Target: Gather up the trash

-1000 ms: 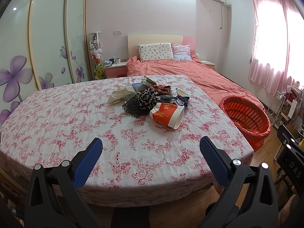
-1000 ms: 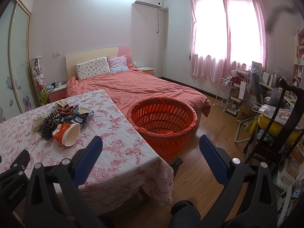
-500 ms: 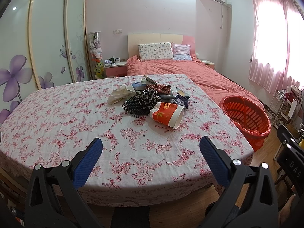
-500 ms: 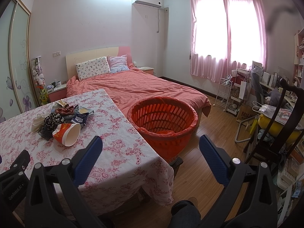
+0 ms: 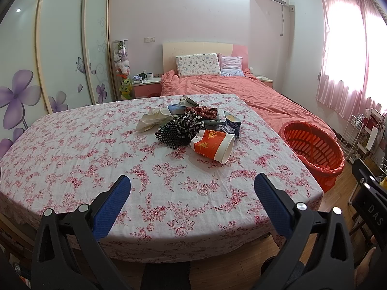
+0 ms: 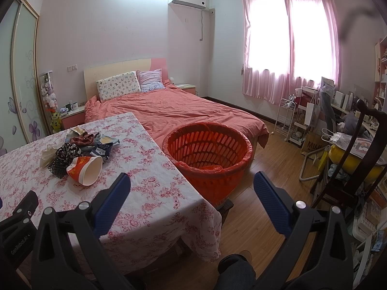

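The trash pile (image 5: 193, 125) sits mid-table on the floral tablecloth (image 5: 96, 159), and the closest piece is a tipped red paper cup (image 5: 212, 146) lying on its side, long axis running roughly left-right with the white mouth pointing toward the orange basket (image 5: 314, 149) beside the table's right edge. Nothing is collected yet, so probably the cup goes first: pinching across its body rather than its rim should avoid crushing it. The left gripper (image 5: 192, 188) and right gripper (image 6: 192, 188) both hang spread wide, empty, well short of the pile.
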